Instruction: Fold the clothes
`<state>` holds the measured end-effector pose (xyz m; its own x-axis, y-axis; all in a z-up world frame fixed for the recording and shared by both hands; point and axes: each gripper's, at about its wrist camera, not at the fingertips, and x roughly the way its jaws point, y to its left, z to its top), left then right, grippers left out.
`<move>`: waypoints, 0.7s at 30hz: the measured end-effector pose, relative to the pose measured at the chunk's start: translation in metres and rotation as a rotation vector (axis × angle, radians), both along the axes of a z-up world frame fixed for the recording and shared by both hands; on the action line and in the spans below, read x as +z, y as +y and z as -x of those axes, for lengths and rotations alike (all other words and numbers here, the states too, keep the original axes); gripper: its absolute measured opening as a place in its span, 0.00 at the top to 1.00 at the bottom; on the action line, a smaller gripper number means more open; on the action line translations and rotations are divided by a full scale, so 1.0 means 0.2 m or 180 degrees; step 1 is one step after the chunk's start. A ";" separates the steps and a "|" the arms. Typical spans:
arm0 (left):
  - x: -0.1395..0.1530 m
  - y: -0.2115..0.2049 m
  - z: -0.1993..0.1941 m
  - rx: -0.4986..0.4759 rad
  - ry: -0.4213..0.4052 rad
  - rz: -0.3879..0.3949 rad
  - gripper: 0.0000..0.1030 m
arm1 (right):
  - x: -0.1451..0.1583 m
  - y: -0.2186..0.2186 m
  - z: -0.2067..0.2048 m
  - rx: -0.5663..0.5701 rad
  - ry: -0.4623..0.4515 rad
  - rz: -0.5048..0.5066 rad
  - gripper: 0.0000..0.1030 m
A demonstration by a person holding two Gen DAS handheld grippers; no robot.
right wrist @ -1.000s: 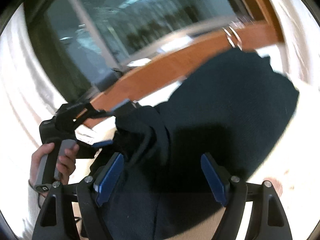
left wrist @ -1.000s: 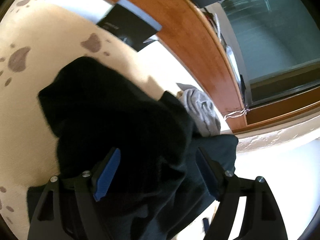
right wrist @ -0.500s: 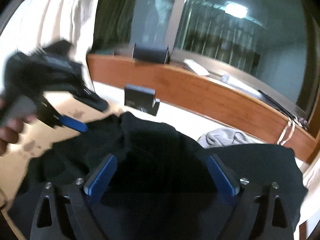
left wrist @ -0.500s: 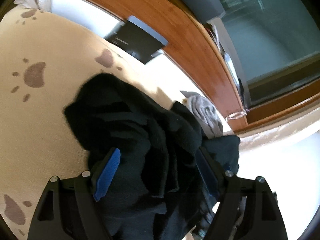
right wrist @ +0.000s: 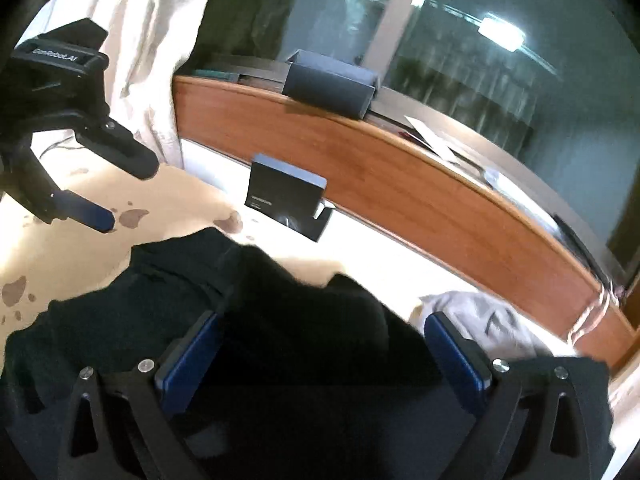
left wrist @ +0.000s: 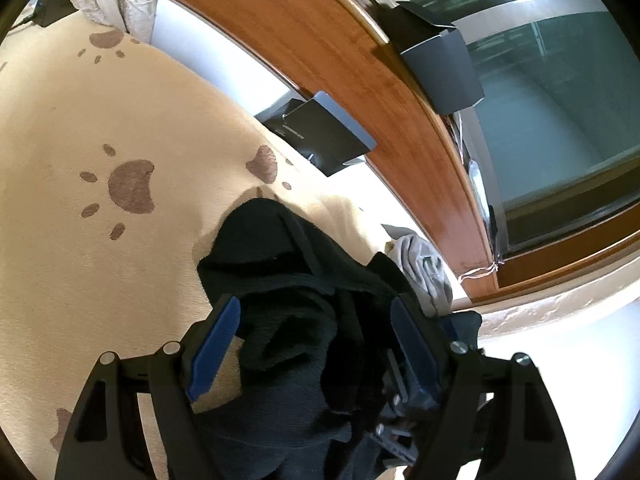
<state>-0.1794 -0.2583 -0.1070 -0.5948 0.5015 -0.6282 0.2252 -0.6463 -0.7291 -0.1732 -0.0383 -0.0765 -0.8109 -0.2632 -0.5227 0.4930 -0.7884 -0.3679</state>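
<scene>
A black garment (left wrist: 280, 264) lies crumpled in a heap on a cream blanket with brown paw prints (left wrist: 100, 260). My left gripper (left wrist: 314, 344) hovers over its near part, open; bare blanket shows beside the left pad. In the right wrist view the same black garment (right wrist: 280, 300) fills the lower half. My right gripper (right wrist: 320, 356) stands wide open above it, pads clear of the cloth. The left gripper (right wrist: 120, 192) shows at the upper left there, over the blanket (right wrist: 80, 248), with nothing between its fingers.
A grey garment (right wrist: 480, 320) and a dark navy one (right wrist: 580, 384) lie to the right. A black box (right wrist: 284, 200) leans against the wooden headboard (right wrist: 400, 184), with a grey box (right wrist: 328, 84) on its ledge under a window. A pale curtain (right wrist: 152, 40) hangs at the left.
The right gripper rolled level, swung across and spread its jaws wider. The black garment sank from a broad spread into a heap. The left gripper drew back, so more blanket shows.
</scene>
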 end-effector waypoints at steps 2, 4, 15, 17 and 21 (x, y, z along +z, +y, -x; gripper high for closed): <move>-0.01 0.01 0.01 -0.0025 -0.0025 -0.0009 0.21 | -0.01 -0.02 0.06 -0.0099 -0.0095 -0.0105 0.01; -0.01 0.01 0.01 -0.0040 -0.0036 -0.0007 0.21 | -0.03 -0.03 0.13 -0.0237 -0.0271 -0.0150 0.02; -0.04 0.01 0.02 -0.0071 -0.0106 -0.0003 0.21 | -0.06 0.08 0.24 -0.0409 -0.0887 0.0372 0.90; -0.04 0.01 0.02 -0.0069 -0.0108 0.0008 0.21 | 0.03 0.15 0.21 -0.0535 -0.0714 0.0562 0.90; -0.04 0.03 0.03 -0.0109 -0.0115 0.0023 0.21 | 0.20 0.29 0.13 -0.0707 -0.0408 0.0840 0.90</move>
